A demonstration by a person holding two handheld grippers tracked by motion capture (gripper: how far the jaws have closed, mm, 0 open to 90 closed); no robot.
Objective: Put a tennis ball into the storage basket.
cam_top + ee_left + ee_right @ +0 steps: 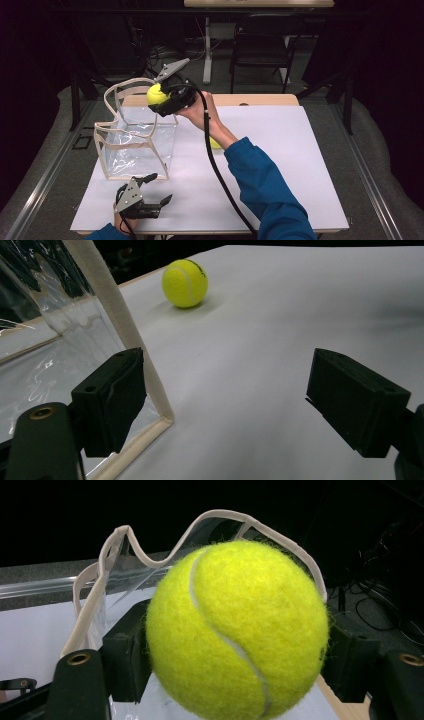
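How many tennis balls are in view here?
2. One tennis ball is clamped in the right gripper above the clear bag; a second ball lies on the table, partly hidden behind the forearm.

A bag point(137, 145) is stood on the table's point(280, 150) left half. One ball point(157, 94) is held above the bag's far right corner by the right gripper point(167, 100). A second ball point(215, 144) is lain right of the bag. The left gripper point(150, 192) is placed just before the bag's near corner.

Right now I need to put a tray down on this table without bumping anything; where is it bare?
The right half of the white table is bare, bordered by the blue sleeve and the far and right edges. The left is crowded: the clear bag, the right gripper holding a tennis ball over it, a second ball, and the left gripper at the near edge.
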